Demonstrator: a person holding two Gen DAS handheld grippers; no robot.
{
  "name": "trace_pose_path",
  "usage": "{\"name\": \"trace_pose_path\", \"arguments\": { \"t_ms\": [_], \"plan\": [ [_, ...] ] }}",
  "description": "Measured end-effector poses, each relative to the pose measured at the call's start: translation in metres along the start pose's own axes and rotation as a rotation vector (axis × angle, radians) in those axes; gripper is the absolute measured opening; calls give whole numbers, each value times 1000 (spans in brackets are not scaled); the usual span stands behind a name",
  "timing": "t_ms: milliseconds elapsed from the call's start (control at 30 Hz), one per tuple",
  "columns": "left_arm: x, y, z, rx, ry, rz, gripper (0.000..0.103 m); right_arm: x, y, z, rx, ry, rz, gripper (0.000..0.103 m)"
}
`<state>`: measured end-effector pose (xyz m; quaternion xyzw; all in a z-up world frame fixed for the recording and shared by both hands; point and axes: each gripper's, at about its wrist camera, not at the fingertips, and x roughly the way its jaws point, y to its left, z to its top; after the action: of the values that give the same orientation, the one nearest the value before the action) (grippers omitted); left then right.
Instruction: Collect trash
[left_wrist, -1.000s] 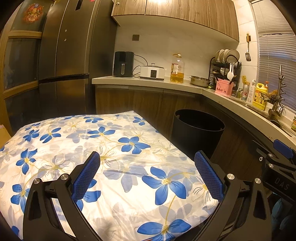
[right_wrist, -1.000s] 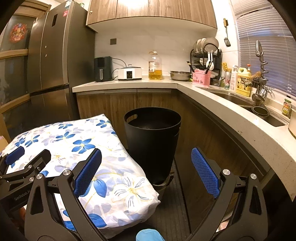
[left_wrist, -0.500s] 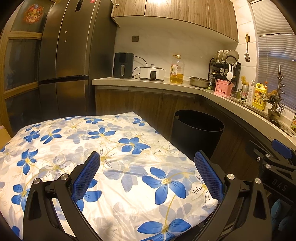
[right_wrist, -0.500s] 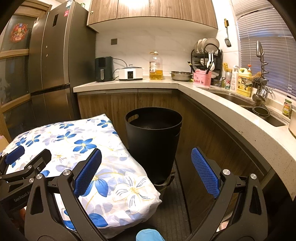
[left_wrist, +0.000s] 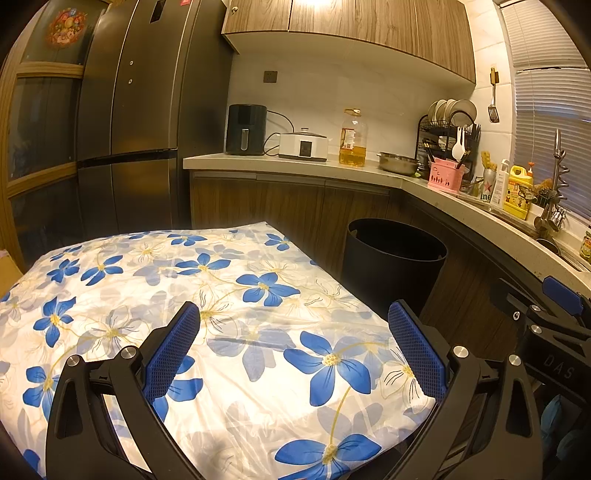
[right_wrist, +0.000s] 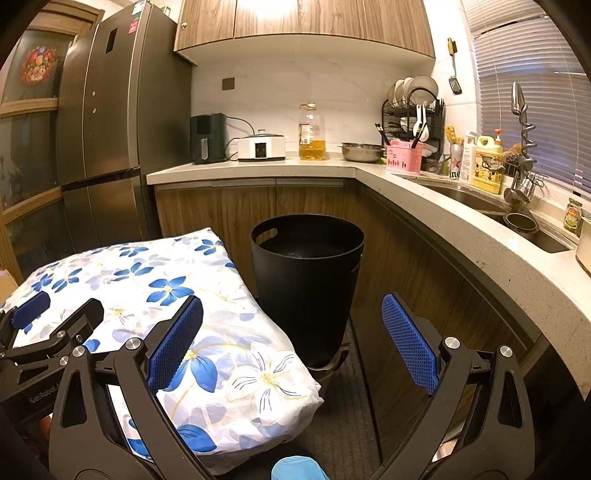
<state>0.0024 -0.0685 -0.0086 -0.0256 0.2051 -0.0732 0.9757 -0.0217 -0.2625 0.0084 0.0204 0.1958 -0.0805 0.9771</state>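
I hold the left tongs (left_wrist: 293, 345) released, jaws wide and empty, low over the near half of the flower-print cloth (left_wrist: 207, 295). That cloth is thin, glossy and wrinkled, and drapes over a flat bench with a soft rounded edge. No trash shows on it in either view. The black bin (right_wrist: 306, 280) stands on the floor just right of the bench: a smooth, tapered plastic tub with handle cut-outs. Its dark inside hides the contents. The right tongs (right_wrist: 291, 341), also released and empty, point at the bin, their blue pads (right_wrist: 408, 341) ribbed for grip.
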Motion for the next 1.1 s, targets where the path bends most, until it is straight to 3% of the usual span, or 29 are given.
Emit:
{"name": "trace_pose_path", "arguments": {
  "t_ms": [1100],
  "plan": [
    [-2, -3, -1, 5, -6, -5, 97, -1, 1, 0, 3, 0, -1, 96]
  ]
}}
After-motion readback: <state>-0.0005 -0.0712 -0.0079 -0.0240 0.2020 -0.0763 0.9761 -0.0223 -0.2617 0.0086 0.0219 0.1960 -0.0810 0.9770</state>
